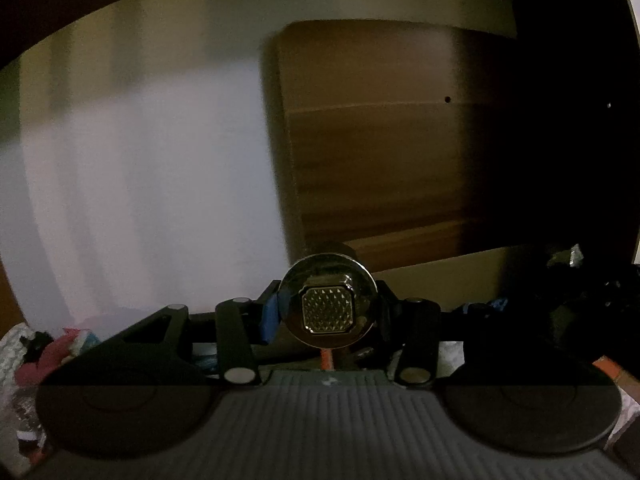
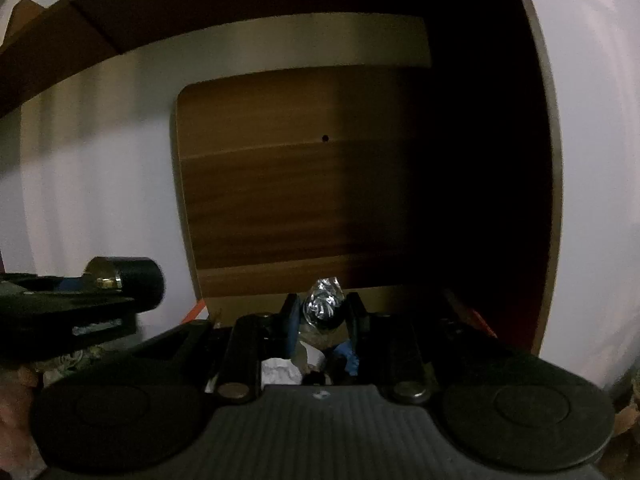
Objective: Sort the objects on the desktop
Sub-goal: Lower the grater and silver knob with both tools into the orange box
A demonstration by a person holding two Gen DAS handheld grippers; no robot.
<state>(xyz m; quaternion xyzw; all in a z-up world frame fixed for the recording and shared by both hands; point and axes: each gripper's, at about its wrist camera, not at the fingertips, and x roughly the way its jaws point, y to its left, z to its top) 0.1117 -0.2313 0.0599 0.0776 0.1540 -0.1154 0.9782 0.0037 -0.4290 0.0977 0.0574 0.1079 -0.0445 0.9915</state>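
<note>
Left gripper (image 1: 328, 312) jaws clamp one black cylinder (image 1: 328, 306); right gripper (image 2: 322, 308) one foil wrapper (image 2: 322, 300).

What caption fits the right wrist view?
Right gripper clamps a crinkled foil wrapper before a wooden panel; left gripper holds a black cylinder.

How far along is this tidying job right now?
Mid-carry, it seems. Nothing visibly sorted yet. The left gripper clamps a black cylinder with a shiny round end; the right gripper pinches a crinkly foil wrapper. Both still need placing, and dim clutter lies below.
</note>
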